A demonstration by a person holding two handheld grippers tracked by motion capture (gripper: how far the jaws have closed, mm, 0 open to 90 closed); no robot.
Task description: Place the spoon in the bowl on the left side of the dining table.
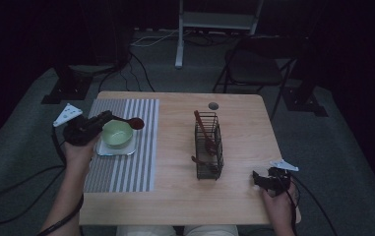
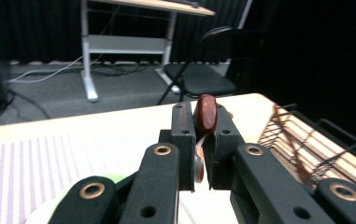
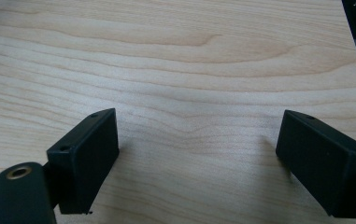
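Note:
A dark red wooden spoon [image 1: 134,123] is clamped by its handle in my left gripper [image 1: 107,117], which is shut on it just beyond the far rim of a green bowl [image 1: 117,133]. The bowl sits on a pale square plate [image 1: 126,150] on a striped placemat [image 1: 126,167]. In the left gripper view the spoon [image 2: 206,114] stands up between the pads of the left gripper [image 2: 202,140], its head past the tips. My right gripper [image 1: 261,180] rests near the table's front right corner. In its own view the right gripper [image 3: 199,140] is wide open over bare wood.
A black wire rack [image 1: 208,146] holding wooden utensils stands mid-table, also seen as the wire rack [image 2: 306,144] off to the right. A round hole [image 1: 213,105] marks the table's far edge. A folding chair [image 1: 254,66] and a desk frame stand beyond the table.

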